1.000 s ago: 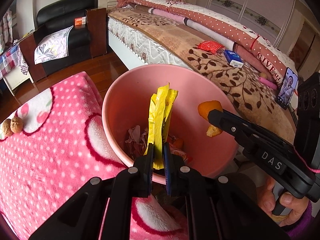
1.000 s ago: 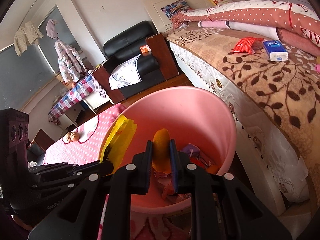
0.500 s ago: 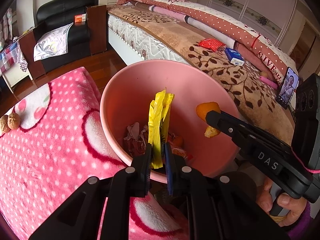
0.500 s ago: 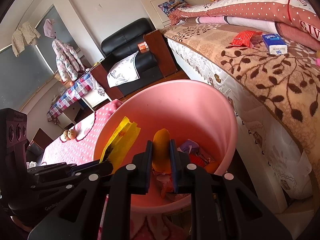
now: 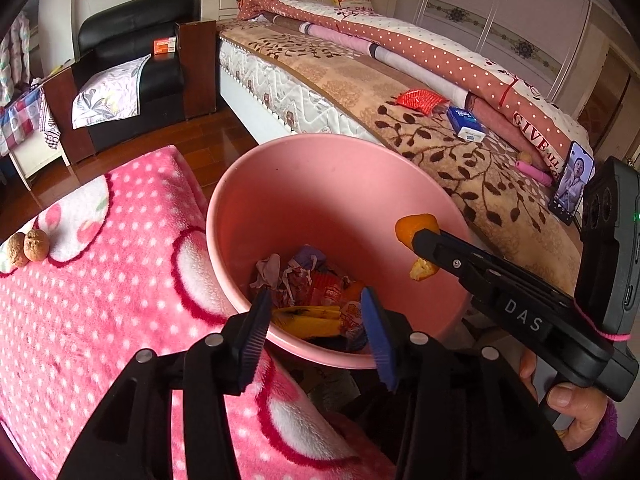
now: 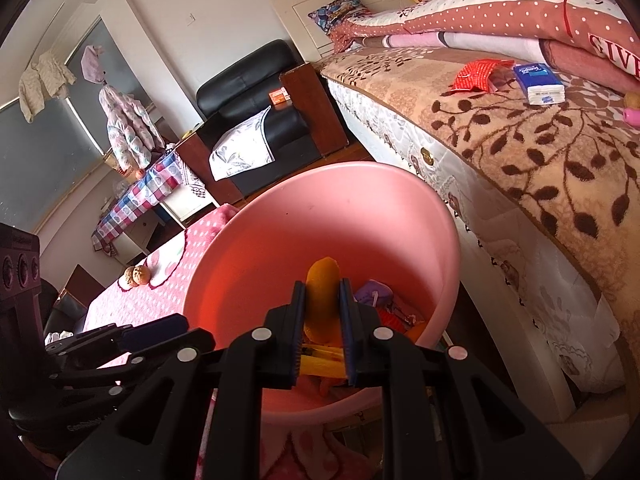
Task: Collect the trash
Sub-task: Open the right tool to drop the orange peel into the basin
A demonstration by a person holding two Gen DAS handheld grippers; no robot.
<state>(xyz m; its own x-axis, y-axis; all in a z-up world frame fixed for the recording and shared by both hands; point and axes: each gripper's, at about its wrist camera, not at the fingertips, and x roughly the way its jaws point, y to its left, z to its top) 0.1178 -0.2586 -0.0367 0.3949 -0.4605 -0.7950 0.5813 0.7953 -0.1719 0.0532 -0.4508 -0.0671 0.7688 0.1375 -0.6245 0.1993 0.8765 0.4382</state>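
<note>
A round pink plastic bin [image 5: 256,184] stands upright between a pink dotted blanket and the bed, holding crumpled wrappers [image 5: 304,280] and a flat yellow wrapper [image 5: 308,320]. A curved orange peel [image 6: 323,300] hangs pinched above its opening.

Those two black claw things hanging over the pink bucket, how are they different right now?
The left gripper has its jaws spread wide and holds nothing; the right gripper is shut on an orange peel. The yellow wrapper lies in the pink bucket below the left gripper, while the right gripper's orange peel hangs above the trash, not yet dropped. Both are black two-finger tools with blue pads, poised over the same bucket.
</note>
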